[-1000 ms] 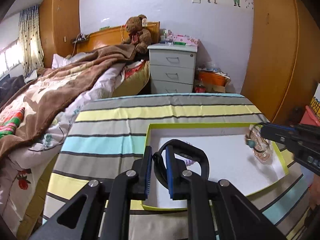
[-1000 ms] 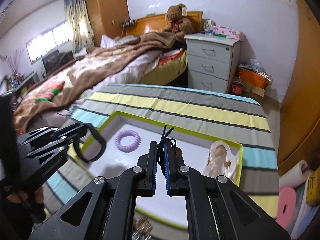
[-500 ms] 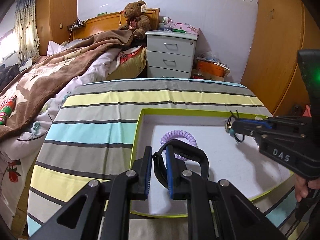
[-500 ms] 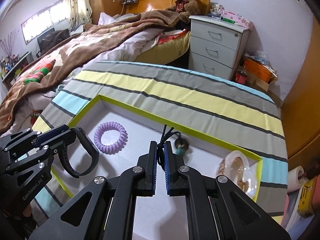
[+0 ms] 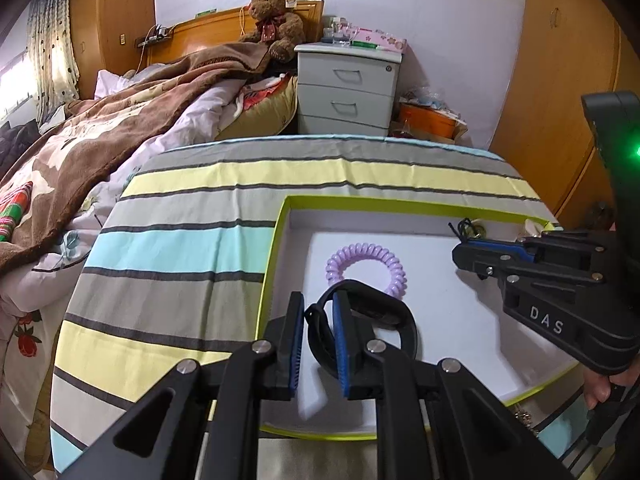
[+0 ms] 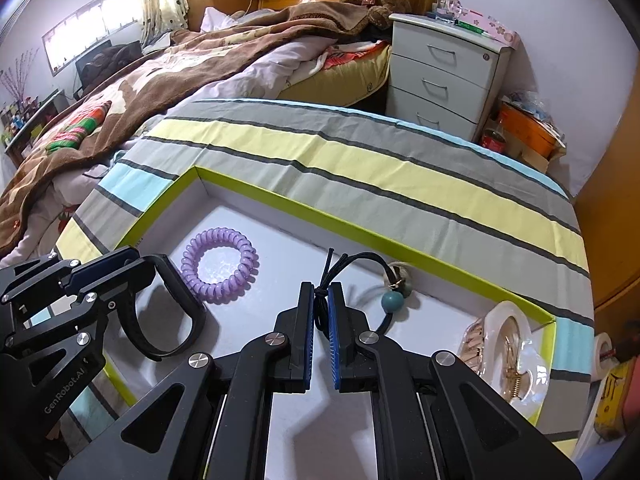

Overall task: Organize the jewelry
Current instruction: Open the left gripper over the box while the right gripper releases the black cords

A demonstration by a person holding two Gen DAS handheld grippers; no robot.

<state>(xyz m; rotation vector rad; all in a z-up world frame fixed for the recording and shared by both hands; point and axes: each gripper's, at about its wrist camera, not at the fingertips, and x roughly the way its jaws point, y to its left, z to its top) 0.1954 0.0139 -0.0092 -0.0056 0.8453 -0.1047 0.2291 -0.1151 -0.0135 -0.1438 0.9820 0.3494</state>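
Observation:
A shallow white tray with a green rim [image 5: 400,202] [image 6: 320,216] lies on the striped cloth. Low over its near left part, my left gripper [image 5: 318,308] [image 6: 136,264] is shut on the strap of a black wristband [image 5: 400,320] [image 6: 176,320]. A purple coil hair tie [image 5: 364,249] [image 6: 218,292] lies in the tray just beyond it. My right gripper [image 6: 321,292] [image 5: 458,250] is shut on a thin black cord [image 6: 360,258] [image 5: 466,226]; the cord's teal bead [image 6: 392,301] hangs near the tray's far wall. A clear hair claw [image 6: 508,344] lies in the right corner.
The tray sits on a table under a striped cloth [image 5: 180,240]. A bed with a brown blanket [image 5: 100,140] runs along the left, a grey nightstand [image 5: 348,88] stands behind, and a wooden wardrobe [image 5: 560,80] is at the right. A hand [image 5: 600,388] holds the right gripper.
Both grippers have sunk toward the tray and tipped further down. The right gripper has carried its cord in over the tray. Both grips are unchanged.

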